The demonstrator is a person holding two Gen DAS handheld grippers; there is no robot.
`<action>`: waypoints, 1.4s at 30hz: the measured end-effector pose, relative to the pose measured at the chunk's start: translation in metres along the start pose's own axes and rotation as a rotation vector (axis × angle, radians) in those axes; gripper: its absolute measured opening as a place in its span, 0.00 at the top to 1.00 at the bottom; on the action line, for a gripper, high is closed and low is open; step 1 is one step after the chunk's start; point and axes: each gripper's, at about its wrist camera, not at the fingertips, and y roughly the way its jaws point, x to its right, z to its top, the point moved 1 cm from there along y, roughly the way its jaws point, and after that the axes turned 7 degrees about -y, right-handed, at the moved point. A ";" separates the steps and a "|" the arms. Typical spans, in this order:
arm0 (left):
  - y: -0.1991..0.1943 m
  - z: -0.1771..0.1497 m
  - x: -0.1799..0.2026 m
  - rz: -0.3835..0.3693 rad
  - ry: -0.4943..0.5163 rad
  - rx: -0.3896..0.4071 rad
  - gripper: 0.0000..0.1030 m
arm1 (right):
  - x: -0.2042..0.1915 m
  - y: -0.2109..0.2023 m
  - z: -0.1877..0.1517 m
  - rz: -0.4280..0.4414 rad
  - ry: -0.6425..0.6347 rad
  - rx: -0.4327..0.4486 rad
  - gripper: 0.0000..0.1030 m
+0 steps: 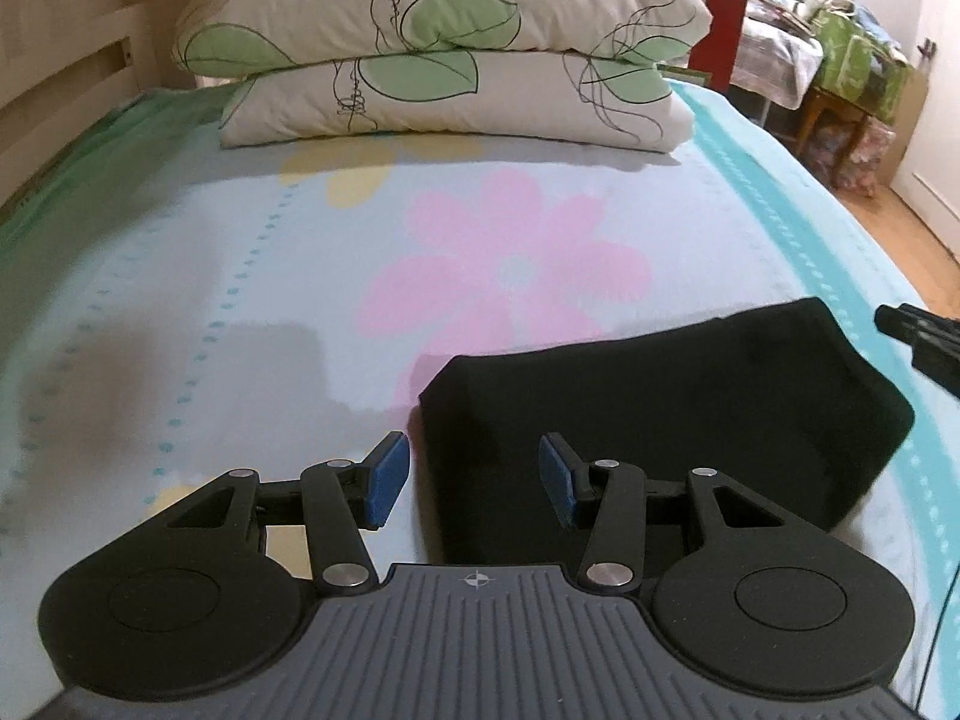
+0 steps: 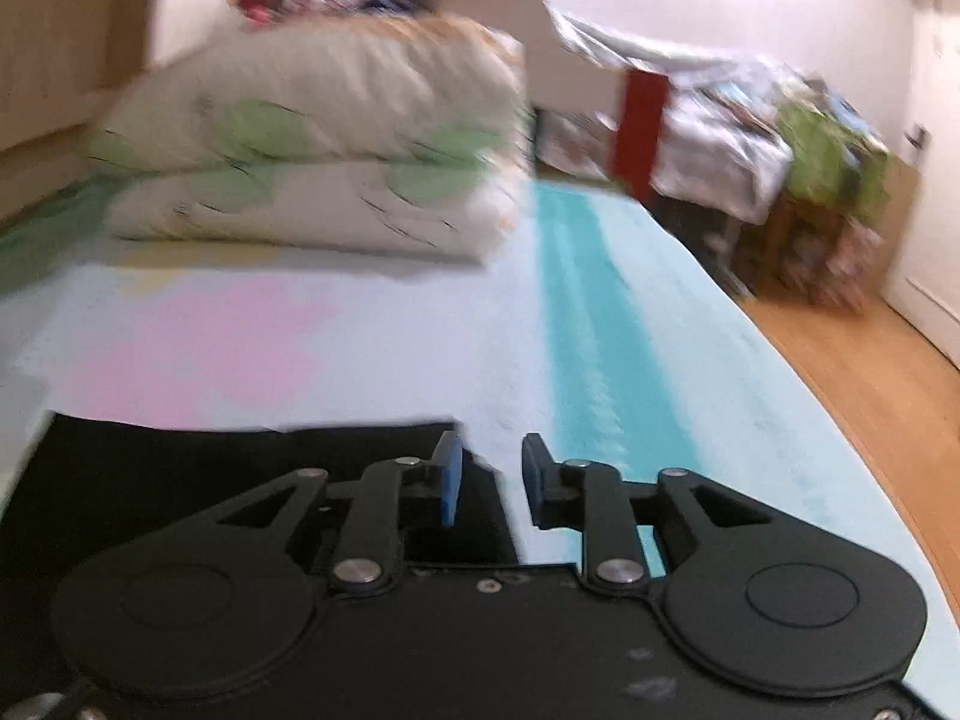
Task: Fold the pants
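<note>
Left gripper: black two-finger tool with blue pads, jaws spread wide, nothing between them. It hovers over the near left edge of the folded pants. One small compass-like mark sits on its grey ribbed housing; no readable writing.

Right gripper: same black build, jaws parted by a moderate gap, holding nothing. Its left finger lies over the right edge of the pants, its right finger over bare sheet. This view is motion-blurred. The gripper's tip also shows at the right edge of the left wrist view.

Black fabric pants: one item, folded into a compact, roughly rectangular bundle, lying flat on the bed near its right side.

Bed with pale blue sheet: one; printed with a large pink flower, a yellow flower, dotted teal lines and a broad teal stripe along the right side.

White pillows with green leaf print: two, stacked at the head of the bed, well apart from the pants.

Wooden headboard: pale, at far left.

Red post: one, upright behind the pillows.

Cluttered side furniture with bags and cloth: beyond the bed, on a wooden floor; items too small to count.
</note>
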 end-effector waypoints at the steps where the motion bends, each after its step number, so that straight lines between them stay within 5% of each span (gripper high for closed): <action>1: 0.006 0.001 0.001 -0.009 0.002 -0.006 0.55 | -0.006 0.000 0.002 0.043 -0.009 0.007 0.76; 5: 0.035 0.002 0.005 -0.025 0.008 -0.057 0.56 | -0.033 0.021 -0.002 0.104 -0.082 -0.049 0.78; 8: 0.069 -0.011 0.004 0.016 0.060 -0.133 0.50 | -0.036 0.054 -0.020 0.060 -0.073 -0.221 0.78; 10: 0.070 -0.017 -0.002 -0.003 0.057 -0.097 0.47 | -0.032 0.056 -0.030 0.072 -0.027 -0.171 0.79; 13: 0.060 -0.013 -0.024 -0.073 -0.048 -0.082 0.53 | -0.036 0.053 -0.032 0.063 -0.072 -0.157 0.79; 19: 0.048 0.016 -0.075 -0.069 -0.292 -0.026 0.55 | -0.029 0.045 -0.041 0.072 -0.036 -0.139 0.78; 26: 0.053 0.022 -0.041 -0.017 -0.109 0.000 0.55 | -0.026 0.046 -0.044 0.083 -0.020 -0.143 0.78; 29: 0.080 0.018 -0.025 0.162 0.007 -0.032 0.59 | -0.024 0.047 -0.044 0.088 -0.019 -0.144 0.78; 36: 0.096 0.026 -0.030 0.191 -0.013 -0.069 0.60 | -0.025 0.048 -0.046 0.086 -0.027 -0.138 0.78; 42: 0.067 0.020 -0.037 0.174 -0.086 -0.075 0.60 | -0.027 0.042 -0.048 0.068 -0.055 -0.120 0.78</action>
